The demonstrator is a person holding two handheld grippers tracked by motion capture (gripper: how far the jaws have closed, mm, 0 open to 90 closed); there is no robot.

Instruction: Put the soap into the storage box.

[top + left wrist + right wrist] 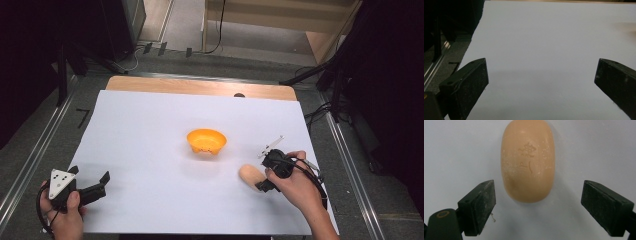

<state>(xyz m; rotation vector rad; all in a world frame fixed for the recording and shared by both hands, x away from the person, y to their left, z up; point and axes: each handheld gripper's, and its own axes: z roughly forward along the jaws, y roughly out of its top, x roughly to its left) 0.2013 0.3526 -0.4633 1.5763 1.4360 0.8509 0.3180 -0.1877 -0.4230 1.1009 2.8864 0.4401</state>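
In the high view the right gripper [261, 186] sits at the lower right of the frame, touching or nearly touching the near end of a tan soap bar [251, 175] on the white sheet [150, 130]. Its own view shows the jaws spread, the soap [528, 160] (stamped on top) lying just ahead between them, ungripped. An orange bowl [206, 141] stands at centre. At lower left, the left gripper [92, 187] is spread over bare sheet.

Lab: white-covered table [150, 130], black curtains [395, 75]
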